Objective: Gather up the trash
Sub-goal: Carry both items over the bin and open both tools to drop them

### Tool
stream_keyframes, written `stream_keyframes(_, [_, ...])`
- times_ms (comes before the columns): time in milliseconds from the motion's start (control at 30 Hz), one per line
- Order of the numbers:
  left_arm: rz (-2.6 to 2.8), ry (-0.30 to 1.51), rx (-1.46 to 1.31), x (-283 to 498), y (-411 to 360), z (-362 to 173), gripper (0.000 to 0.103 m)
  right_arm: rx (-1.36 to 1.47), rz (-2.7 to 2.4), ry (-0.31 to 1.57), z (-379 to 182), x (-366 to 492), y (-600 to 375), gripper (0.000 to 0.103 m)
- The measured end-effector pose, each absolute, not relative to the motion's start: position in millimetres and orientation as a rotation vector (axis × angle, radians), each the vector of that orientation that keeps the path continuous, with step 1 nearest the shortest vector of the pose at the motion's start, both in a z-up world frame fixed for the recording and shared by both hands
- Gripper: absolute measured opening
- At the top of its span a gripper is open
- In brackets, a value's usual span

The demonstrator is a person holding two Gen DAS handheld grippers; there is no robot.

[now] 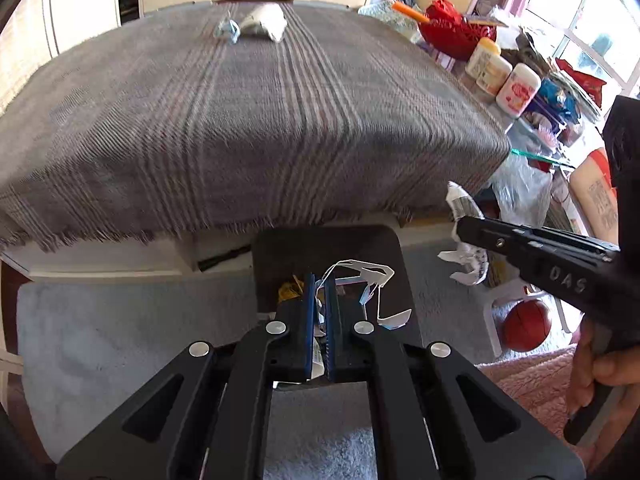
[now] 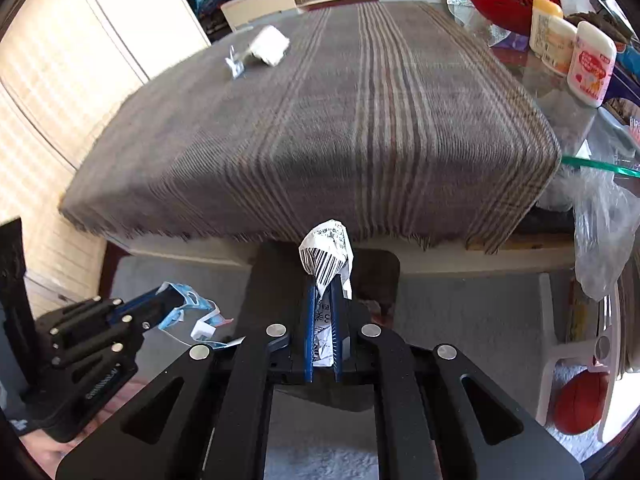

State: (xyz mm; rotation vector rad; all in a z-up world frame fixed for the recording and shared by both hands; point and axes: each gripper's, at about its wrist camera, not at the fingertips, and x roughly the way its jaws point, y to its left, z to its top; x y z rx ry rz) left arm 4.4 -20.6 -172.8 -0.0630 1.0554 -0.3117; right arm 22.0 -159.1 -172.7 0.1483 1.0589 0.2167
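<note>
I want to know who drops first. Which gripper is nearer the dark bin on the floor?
Left, slightly. The left gripper, holding a blue-white wrapper, hangs over the bin opening; the right gripper, holding crumpled paper, hovers at its near edge.

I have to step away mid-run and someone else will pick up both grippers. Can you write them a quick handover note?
Left gripper: shut on a thin blue-and-white wrapper.
Right gripper: shut on a crumpled barcode paper.
Both hang over the dark bin on the floor in front of the blanket-covered table.
Done: two pieces picked up, not yet dropped.
Left: release both into the bin, then fetch the white crumpled paper and small blue scrap at the table's far end.
</note>
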Motion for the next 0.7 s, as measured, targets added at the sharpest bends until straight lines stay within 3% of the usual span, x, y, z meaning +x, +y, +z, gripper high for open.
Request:
stream_keyframes(233, [-0.318,1.130,-0.074,6,-28,-208,0.004,0.137,0.229,1.111,-202,26,-149,0.009])
stream_keyframes(600, [-0.322,1.156,-0.068,11,-35,-213,0.010,0.201,0.236,1.191,-218,36,-150,0.012])
stream_keyframes(700, [-0.329,1.164,-0.061,10,-39,-214,0.018,0.201,0.223,1.192,-218,37,-150,0.012])
